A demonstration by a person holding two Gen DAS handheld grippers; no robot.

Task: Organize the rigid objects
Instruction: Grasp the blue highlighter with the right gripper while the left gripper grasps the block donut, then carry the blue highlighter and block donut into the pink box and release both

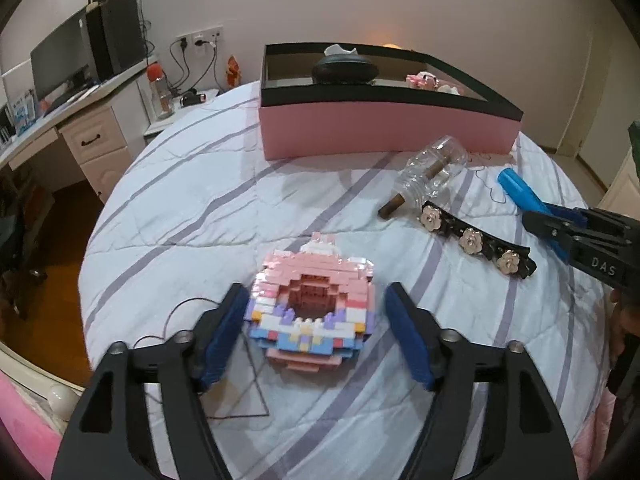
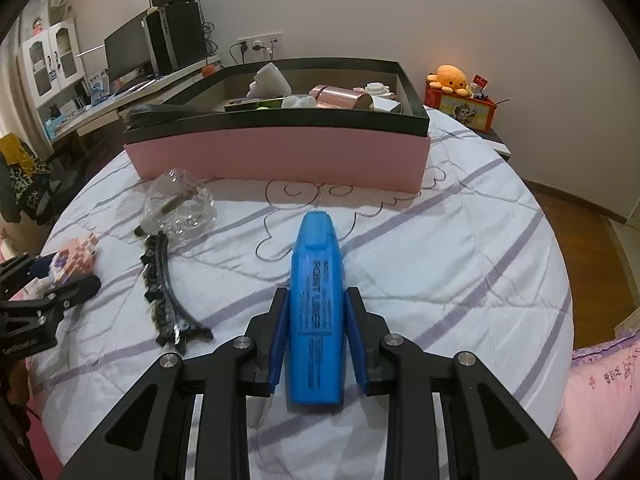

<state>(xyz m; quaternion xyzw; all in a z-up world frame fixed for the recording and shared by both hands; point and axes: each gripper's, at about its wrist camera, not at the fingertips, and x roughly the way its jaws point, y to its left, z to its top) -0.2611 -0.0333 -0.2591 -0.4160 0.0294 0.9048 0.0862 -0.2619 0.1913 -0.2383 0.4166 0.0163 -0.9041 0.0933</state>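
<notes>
A pastel building-block model (image 1: 312,312), pink on top with a square hollow, lies on the striped bedspread. My left gripper (image 1: 316,286) stands open around it, with a gap showing between each blue pad and the model. In the right wrist view the model (image 2: 76,258) and the left gripper (image 2: 68,272) appear at the far left. My right gripper (image 2: 317,290) is shut on a blue highlighter (image 2: 316,312), which points away toward the pink box (image 2: 280,156). That box has a black rim and holds several items.
A clear plastic bottle (image 1: 436,168) with a brown stick in it lies in front of the box. Beside it is a black hair clip (image 1: 476,240) with flower studs. A desk (image 1: 60,120) with a monitor stands to the left; a nightstand with an orange plush (image 2: 450,78) is at the right.
</notes>
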